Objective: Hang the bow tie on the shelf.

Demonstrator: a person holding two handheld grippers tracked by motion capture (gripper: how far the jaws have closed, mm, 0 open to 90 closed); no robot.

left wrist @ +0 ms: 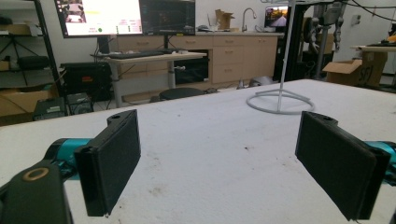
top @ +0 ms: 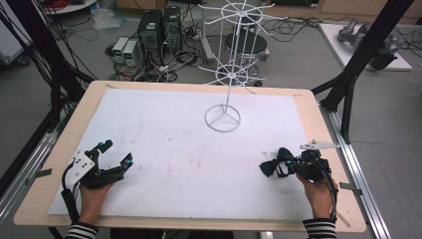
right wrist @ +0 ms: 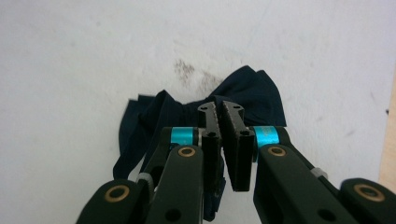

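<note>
Now my right gripper (top: 290,165) is clenched on the dark bow tie (top: 272,167) — in the right gripper view the jaws pinch together over its middle knot, with the dark cloth (right wrist: 154,121) spreading out to either side underneath. That centre seems the sensible place to grasp, I judge, since the two wings then hang evenly rather than flopping to one side. The bow tie sits at about four o'clock on the white surface (top: 189,149), close to the near right corner. My left gripper (top: 113,158) rests at about eight o'clock, jaws spread wide with nothing between them (waiting its turn, I suppose). Up at twelve o'clock stands the white wire rack (top: 226,79) — probably where the bow tie is meant to hang, well apart from it for now.
</note>
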